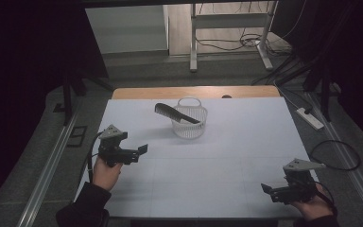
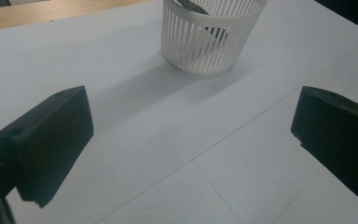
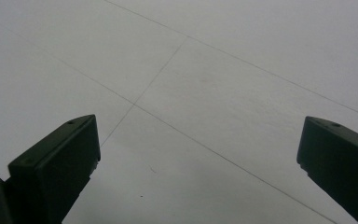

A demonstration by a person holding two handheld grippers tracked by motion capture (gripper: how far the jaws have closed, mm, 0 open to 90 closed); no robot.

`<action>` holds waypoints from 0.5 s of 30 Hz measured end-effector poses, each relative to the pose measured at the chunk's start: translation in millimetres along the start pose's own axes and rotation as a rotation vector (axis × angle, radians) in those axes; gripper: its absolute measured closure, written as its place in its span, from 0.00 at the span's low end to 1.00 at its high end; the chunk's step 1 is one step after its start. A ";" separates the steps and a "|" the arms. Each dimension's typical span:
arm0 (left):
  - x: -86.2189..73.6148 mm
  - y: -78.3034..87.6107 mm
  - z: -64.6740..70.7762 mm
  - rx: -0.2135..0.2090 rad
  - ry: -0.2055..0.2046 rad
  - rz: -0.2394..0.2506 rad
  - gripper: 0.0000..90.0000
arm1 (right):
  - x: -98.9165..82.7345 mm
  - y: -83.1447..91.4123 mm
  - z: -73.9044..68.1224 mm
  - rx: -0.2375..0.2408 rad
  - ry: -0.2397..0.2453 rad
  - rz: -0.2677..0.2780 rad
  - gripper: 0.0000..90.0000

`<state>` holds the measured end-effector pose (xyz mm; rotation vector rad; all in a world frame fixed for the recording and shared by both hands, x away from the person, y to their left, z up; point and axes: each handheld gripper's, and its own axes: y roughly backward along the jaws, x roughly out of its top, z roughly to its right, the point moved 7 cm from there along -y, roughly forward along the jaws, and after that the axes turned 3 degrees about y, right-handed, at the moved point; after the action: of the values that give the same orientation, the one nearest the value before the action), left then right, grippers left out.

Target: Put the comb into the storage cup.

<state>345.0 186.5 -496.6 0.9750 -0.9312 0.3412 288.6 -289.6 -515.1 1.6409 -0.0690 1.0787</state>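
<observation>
Toward twelve o'clock on the white worktop [image 1: 227,156], a black plastic comb [image 1: 176,113] is lying tilted across the rim of a small white slotted plastic basket [image 1: 189,125], one end dipping inside at the basket's three o'clock side and the other sticking out past the rim toward ten o'clock. That long axis is running from ten o'clock down to four o'clock in the high view. From the left tool [image 1: 142,150], the basket is sitting at about one o'clock, near; in the left gripper view the basket [image 2: 209,39] is standing ahead between the jaws, which are spread wide apart with nothing between them. The right tool [image 1: 266,189] is resting well apart at the five o'clock corner, its jaws likewise gaping empty over bare worktop [image 3: 205,93]. Judging by this, the left tool is the nearer one for reaching the comb's free end.
</observation>
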 end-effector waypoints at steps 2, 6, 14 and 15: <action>-1.5 1.5 0.5 0.002 0.001 0.000 0.00 | 0.0 0.0 0.1 0.000 0.000 0.000 0.00; -4.4 4.9 1.9 0.005 0.000 0.000 0.00 | 0.1 0.1 0.3 -0.001 -0.002 0.001 0.00; -12.0 12.8 4.2 0.015 -0.007 -0.008 0.00 | 0.1 0.1 0.5 -0.002 -0.004 0.002 0.00; -12.7 13.8 4.5 0.016 -0.007 -0.009 0.00 | 0.1 0.1 0.5 -0.003 -0.004 0.002 0.00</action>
<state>326.7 192.2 -498.1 0.9951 -0.9317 0.3378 288.9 -290.0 -514.9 1.6408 -0.0743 1.0767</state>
